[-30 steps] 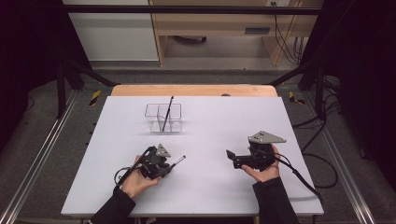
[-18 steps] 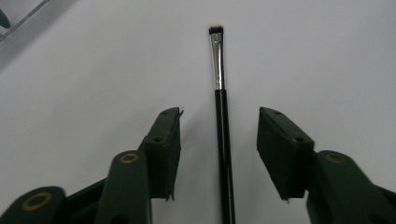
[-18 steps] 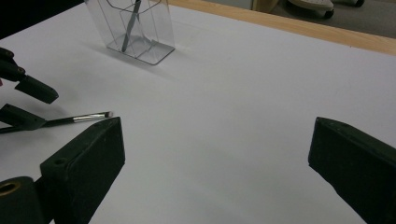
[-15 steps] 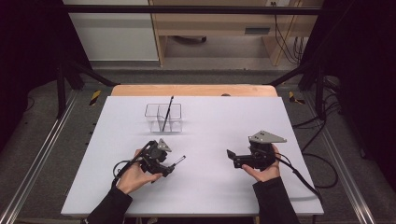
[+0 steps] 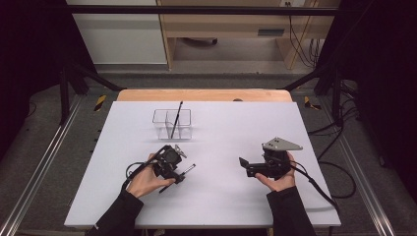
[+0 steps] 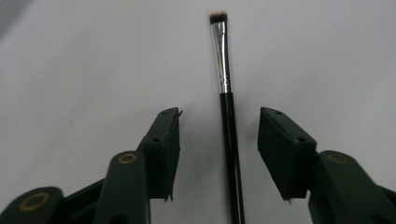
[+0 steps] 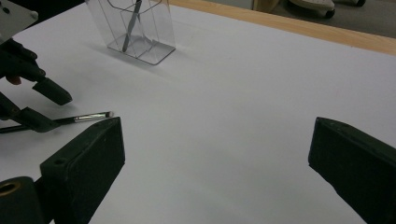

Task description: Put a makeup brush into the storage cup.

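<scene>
At the left, our left gripper (image 6: pixel 219 154) hangs low over the white table (image 5: pixel 221 206) with its jaws about half apart. They have just been closing a little after a quick opening, and they press on nothing. Between them, touching neither pad, lies the small makeup brush (image 6: pixel 229 135), flat on the table with its bristles pointing away from the gripper.

We judge the risk here is a bad closing: the handle is thin and round, so it may roll or slip out if the pads come down unevenly or too high above the surface.

Further back stands the clear organizer (image 5: pixel 171 124), with another brush (image 5: pixel 176 118) leaning inside it.

At the right, our right gripper (image 7: pixel 215 154) rests with jaws wide and empty, well apart from the brush.
</scene>
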Motion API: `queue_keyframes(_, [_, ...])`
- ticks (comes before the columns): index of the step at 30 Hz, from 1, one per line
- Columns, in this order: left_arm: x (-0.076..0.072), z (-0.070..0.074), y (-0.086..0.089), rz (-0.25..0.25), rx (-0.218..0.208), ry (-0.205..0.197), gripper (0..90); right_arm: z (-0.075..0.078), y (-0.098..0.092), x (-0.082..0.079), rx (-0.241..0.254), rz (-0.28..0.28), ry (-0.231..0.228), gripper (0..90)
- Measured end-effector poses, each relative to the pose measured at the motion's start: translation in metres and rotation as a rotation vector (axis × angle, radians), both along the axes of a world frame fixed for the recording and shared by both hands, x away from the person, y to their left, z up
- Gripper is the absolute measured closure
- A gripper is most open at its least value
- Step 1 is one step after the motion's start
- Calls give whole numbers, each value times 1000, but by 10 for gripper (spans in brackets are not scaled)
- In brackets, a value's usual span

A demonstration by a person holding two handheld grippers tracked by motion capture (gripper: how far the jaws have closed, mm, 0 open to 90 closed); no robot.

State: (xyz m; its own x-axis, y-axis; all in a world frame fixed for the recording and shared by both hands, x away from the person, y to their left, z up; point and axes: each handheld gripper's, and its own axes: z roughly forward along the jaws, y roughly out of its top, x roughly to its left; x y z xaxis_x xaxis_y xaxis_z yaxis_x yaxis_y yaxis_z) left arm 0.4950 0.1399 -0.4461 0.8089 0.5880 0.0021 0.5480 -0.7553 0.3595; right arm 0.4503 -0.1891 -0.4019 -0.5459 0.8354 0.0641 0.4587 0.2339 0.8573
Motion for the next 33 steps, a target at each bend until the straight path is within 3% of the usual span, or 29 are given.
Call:
queue_keyframes(6, [3, -2, -2, -9, 0, 16, 614, 0, 0, 0, 3, 1, -1, 43])
queue_keyframes(15, [-2, -1, -8, -39, 44, 27, 747, 1, -1, 0, 5, 0, -2, 43])
queue_keyframes(21, [-2, 0, -7, -40, 46, 57, 793, 0, 0, 0, 4, 2, 2, 42])
queue_keyframes(33, [-3, 0, -8, -52, 60, 48, 831, 0, 0, 0, 3, 4, 4, 42])
